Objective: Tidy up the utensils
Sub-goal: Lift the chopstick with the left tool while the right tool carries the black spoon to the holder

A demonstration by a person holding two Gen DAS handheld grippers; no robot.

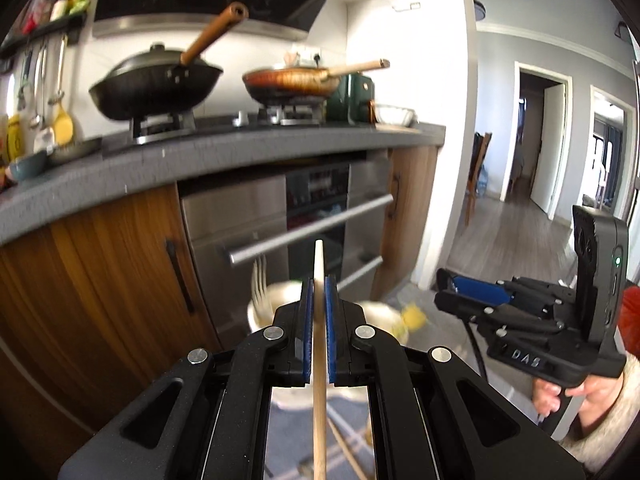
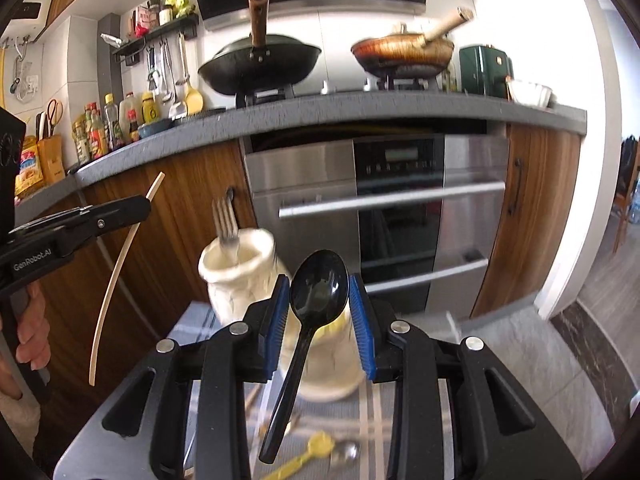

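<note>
My left gripper [image 1: 319, 280] is shut on a pale wooden chopstick [image 1: 320, 400] that runs straight out between its blue pads. From the right wrist view it [image 2: 142, 208] sits at the left, the chopstick [image 2: 116, 276] slanting through it. My right gripper [image 2: 319, 286] is shut on a black plastic spoon [image 2: 318, 288], bowl up between the pads and handle hanging down. Below both stands a cream ceramic jar [image 2: 236, 276] with a fork [image 2: 226, 220] upright in it. A yellow spoon [image 2: 316, 446] and a metal spoon [image 2: 346, 454] lie on the striped cloth [image 2: 400, 400].
Ahead is a grey counter [image 2: 360, 108] with a black wok [image 2: 260, 64] and a frying pan [image 2: 404, 54] on the hob, over a steel oven [image 2: 400, 200] and wooden cabinets. Bottles [image 2: 100, 128] crowd the counter's left. A hand [image 2: 32, 336] holds the left gripper's grip.
</note>
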